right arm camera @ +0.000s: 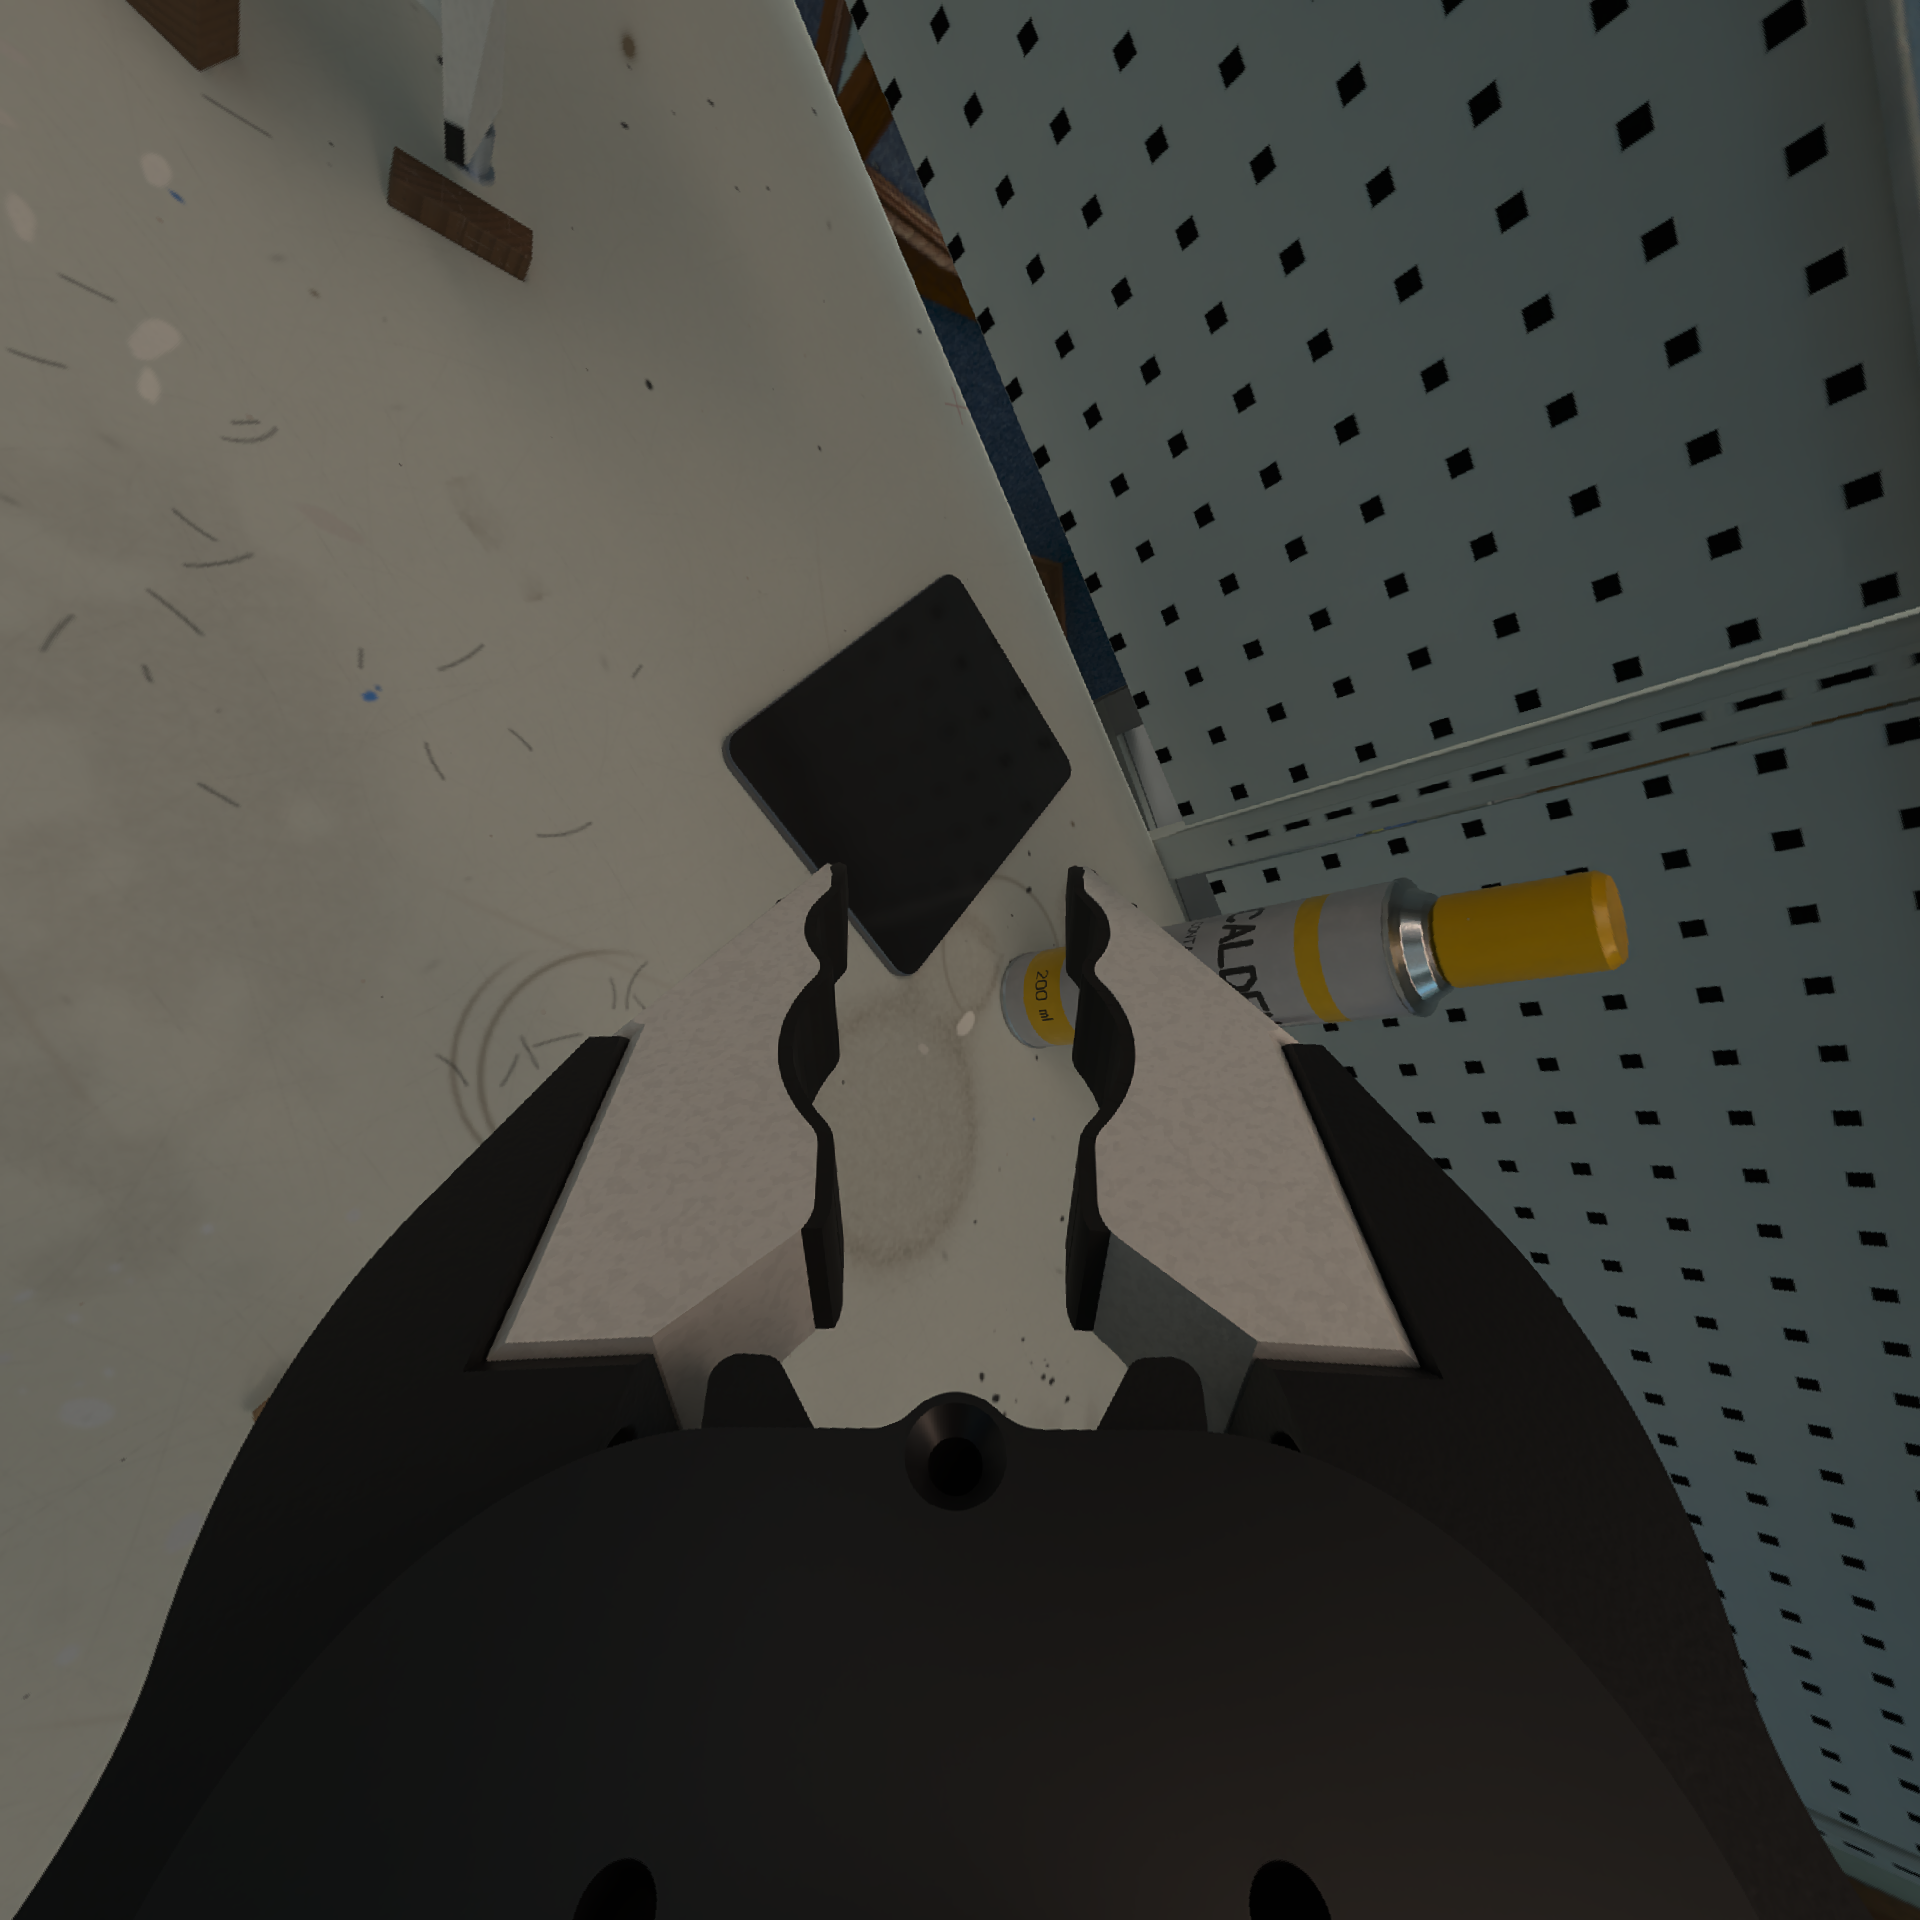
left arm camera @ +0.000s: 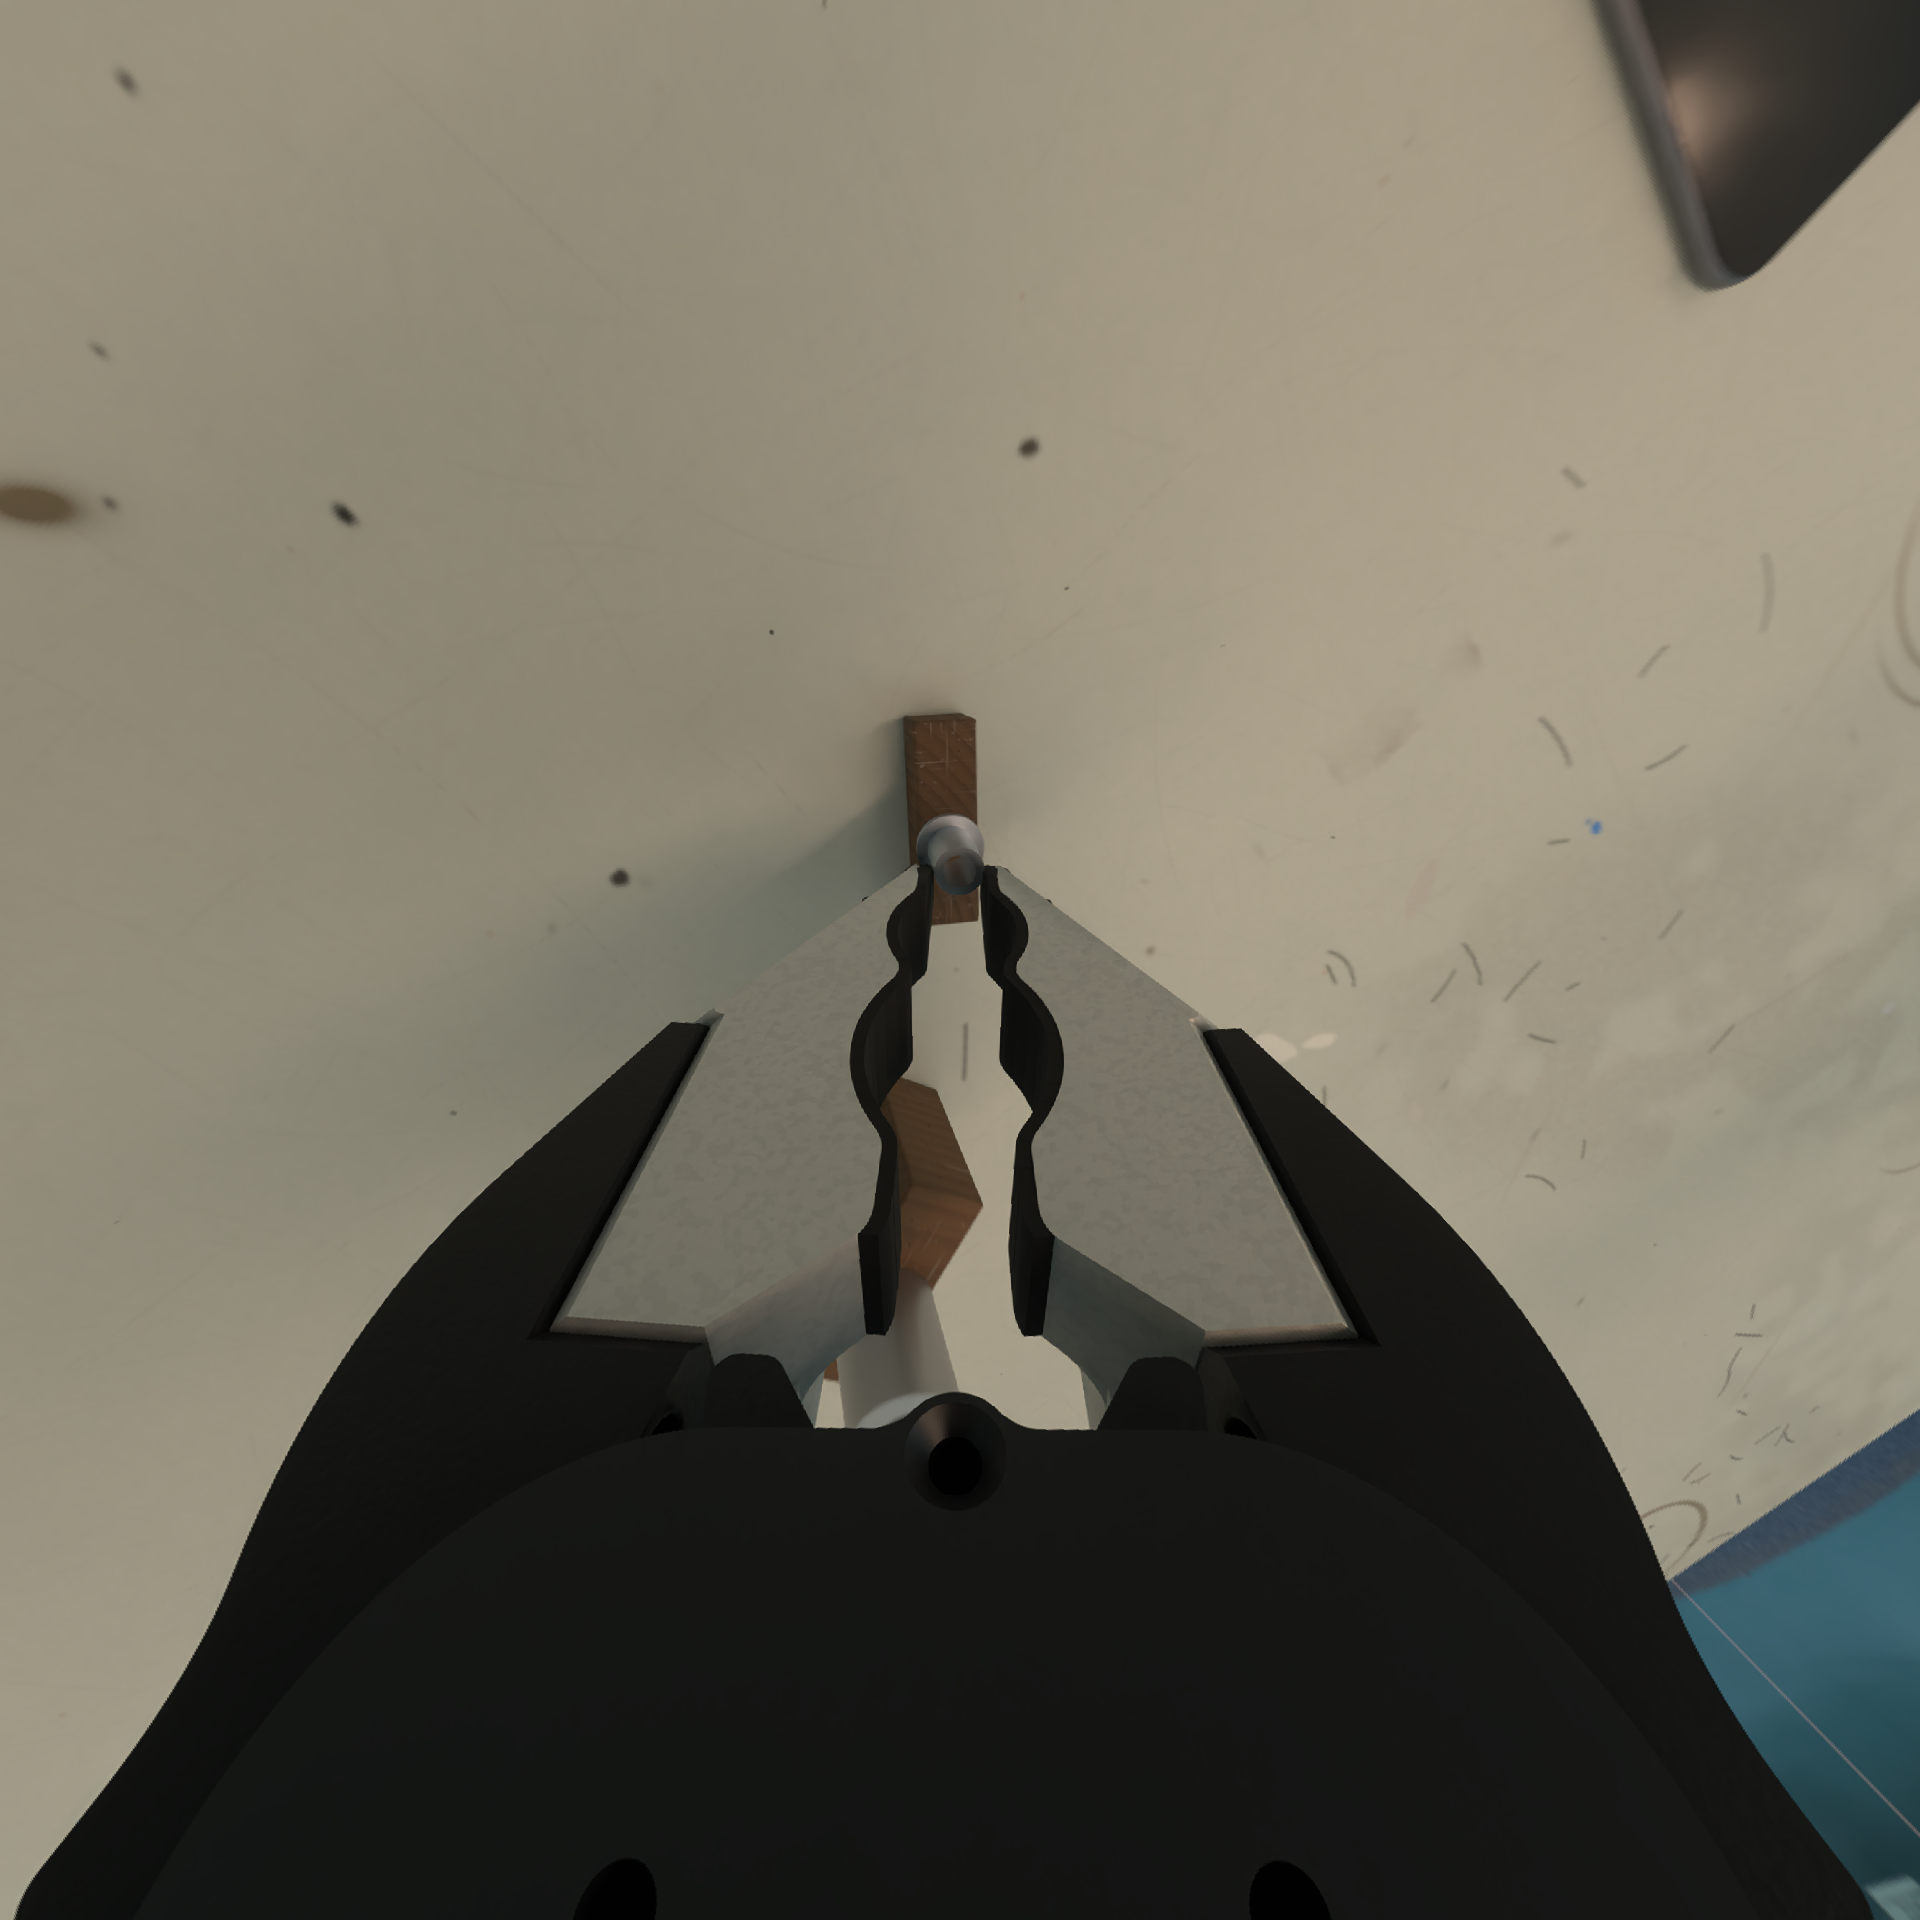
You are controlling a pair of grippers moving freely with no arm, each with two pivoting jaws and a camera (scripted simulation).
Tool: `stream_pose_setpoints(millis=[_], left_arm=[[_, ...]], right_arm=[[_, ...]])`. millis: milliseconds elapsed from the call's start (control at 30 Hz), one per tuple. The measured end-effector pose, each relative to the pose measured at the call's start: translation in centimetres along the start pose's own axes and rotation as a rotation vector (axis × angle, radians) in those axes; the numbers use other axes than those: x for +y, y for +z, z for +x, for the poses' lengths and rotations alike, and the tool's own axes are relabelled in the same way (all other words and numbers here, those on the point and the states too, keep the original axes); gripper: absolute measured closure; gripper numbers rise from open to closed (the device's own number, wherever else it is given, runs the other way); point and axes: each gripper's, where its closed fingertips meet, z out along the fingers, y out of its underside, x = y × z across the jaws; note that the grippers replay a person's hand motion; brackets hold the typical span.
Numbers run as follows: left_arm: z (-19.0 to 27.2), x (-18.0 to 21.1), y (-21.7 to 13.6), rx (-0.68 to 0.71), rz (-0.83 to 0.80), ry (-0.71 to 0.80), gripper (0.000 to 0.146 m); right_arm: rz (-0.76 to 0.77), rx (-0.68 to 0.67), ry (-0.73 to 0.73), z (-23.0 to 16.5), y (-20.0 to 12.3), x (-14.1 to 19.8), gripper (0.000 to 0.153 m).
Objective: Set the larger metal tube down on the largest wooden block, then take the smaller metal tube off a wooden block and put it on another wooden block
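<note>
In the left wrist view my left gripper [left arm camera: 956, 881] is shut on the smaller metal tube [left arm camera: 950, 844], a short silvery cylinder pinched at the fingertips. It is held over the near end of a narrow wooden block [left arm camera: 941, 774]; I cannot tell whether it touches. Lower between the fingers, another wooden block [left arm camera: 928, 1179] shows with a pale tube [left arm camera: 902, 1345] lying on it, mostly hidden. My right gripper [right arm camera: 956, 883] is open and empty above the table. In its view the left gripper's fingers [right arm camera: 462, 94] and the narrow block [right arm camera: 457, 213] show far at the top left.
A black square pad [right arm camera: 899, 774] lies just beyond the right fingertips, and also shows in the left wrist view [left arm camera: 1766, 114]. A grey spray can with a yellow cap [right arm camera: 1403, 956] lies by the pegboard wall [right arm camera: 1455, 416]. A third block's corner [right arm camera: 208, 26] shows at the top left.
</note>
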Motion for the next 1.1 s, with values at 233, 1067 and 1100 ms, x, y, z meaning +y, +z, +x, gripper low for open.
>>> stream_pose_setpoints(millis=[233,1067,1100], left_arm=[[2.0,-1.1,-6.3,0.133,0.252,0.050,0.137],[33.3,2.3,-2.6,0.339,0.269,0.700,0.137],[34.1,2.2,-1.1,0.324,0.230,0.709,0.137]], right_arm=[[0.017,0.009,-0.010,0.1,-0.8,-0.5,0.111],[0.156,0.171,0.407,7.3,-16.2,10.1,0.111],[0.140,0.160,0.409,7.2,-16.1,10.7,0.111]])
